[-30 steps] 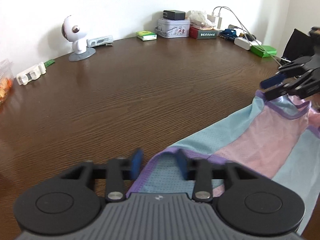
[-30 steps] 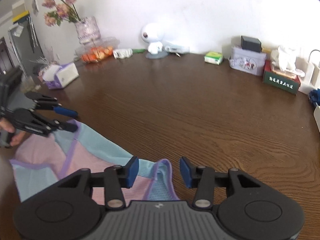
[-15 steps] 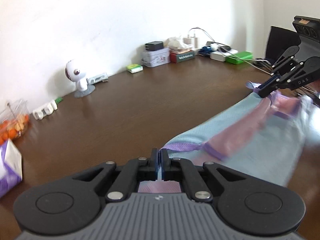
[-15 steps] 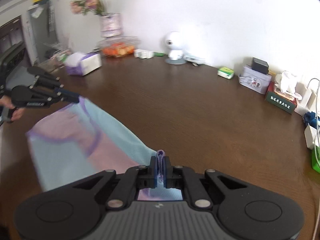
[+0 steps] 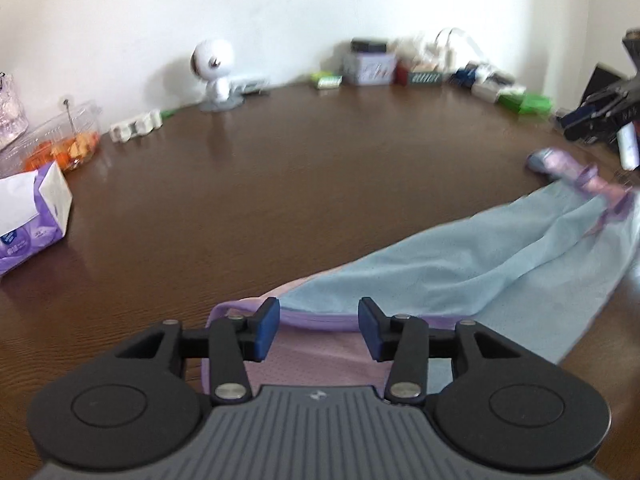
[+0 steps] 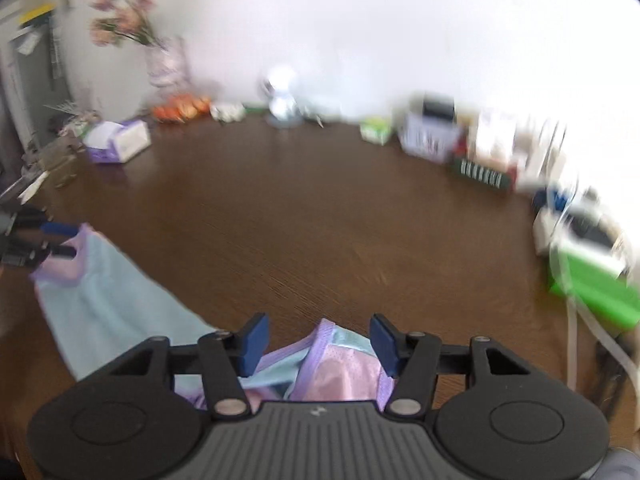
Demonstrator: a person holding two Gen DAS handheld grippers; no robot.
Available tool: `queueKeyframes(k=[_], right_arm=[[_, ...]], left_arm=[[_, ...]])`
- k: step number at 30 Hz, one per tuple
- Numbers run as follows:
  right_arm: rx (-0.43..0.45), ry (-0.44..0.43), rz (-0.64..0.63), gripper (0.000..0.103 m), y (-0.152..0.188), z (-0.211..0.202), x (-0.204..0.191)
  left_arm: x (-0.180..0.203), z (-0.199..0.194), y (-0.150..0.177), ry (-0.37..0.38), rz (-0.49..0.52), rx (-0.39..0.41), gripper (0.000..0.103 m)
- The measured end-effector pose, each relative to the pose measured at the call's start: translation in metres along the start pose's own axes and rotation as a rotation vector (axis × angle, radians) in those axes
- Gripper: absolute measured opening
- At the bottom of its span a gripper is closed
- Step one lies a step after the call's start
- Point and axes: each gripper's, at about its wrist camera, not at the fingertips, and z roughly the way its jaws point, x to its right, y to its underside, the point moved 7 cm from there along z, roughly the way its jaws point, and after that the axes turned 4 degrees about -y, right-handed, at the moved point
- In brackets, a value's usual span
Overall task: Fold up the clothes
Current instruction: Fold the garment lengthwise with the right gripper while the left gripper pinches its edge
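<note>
Pale-blue mesh with pink panels and lilac trim, the garment (image 5: 460, 268) lies stretched in a long band across the dark wooden tabletop (image 5: 280, 184), its long axis running from one claw to the other. The left claw (image 5: 318, 328) sits over one end: its jaws are opening, and the lilac hem passes between the blue pads (image 5: 266, 326) without either pad pressing on it, so the cloth rests loose on the wood there. The right claw (image 6: 318, 346) stands over the opposite end, its jaws likewise opening, with a bunched pink-and-lilac corner (image 6: 336, 364) lying between the pads but free of them. In the left wrist view the right claw (image 5: 592, 120) shows at the far right edge, just beyond the crumpled far tip of the garment; in the right wrist view the left claw (image 6: 48, 240) appears at the far left edge beside the other corner. Each claw is therefore nearest its own end, and the middle of the band is well apart from both. Judging from this layout, the next fold would likely bring one end along the long axis toward the other, or regrip both corners; the bunched right end looks the less tidy and may need smoothing first. A tissue pack (image 5: 28, 216) sits clear of the cloth.
</note>
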Motion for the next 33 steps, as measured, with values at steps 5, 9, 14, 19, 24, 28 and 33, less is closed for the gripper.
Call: queueKeyframes(k=[5, 9, 14, 19, 24, 28, 33], right_arm=[[-0.117, 0.109, 0.043, 0.033, 0.007, 0.058, 0.016], [-0.047, 0.137, 0.072, 0.002, 0.014, 0.042, 0.021], [0.187, 0.224, 0.035, 0.002, 0.032, -0.046, -0.007], [0.243, 0.299, 0.054, 0.002, 0.104, -0.086, -0.038], [0.183, 0.297, 0.079, 0.01, 0.151, -0.08, -0.05], [0.346, 0.216, 0.044, 0.043, 0.116, -0.111, -0.069], [0.275, 0.038, -0.156, 0.043, 0.051, -0.059, -0.112]], left_arm=[[-0.023, 0.006, 0.011, 0.005, -0.152, 0.004, 0.045], [-0.029, 0.01, 0.009, -0.029, -0.193, -0.019, 0.045], [-0.036, 0.014, 0.006, -0.068, -0.261, -0.038, 0.046], [-0.032, 0.016, 0.007, -0.085, -0.253, -0.036, 0.051], [-0.022, -0.009, 0.009, -0.112, -0.259, -0.012, 0.055], [-0.018, -0.048, 0.018, -0.157, -0.316, 0.072, 0.074], [-0.024, -0.069, 0.055, -0.29, -0.448, 0.002, 0.074]])
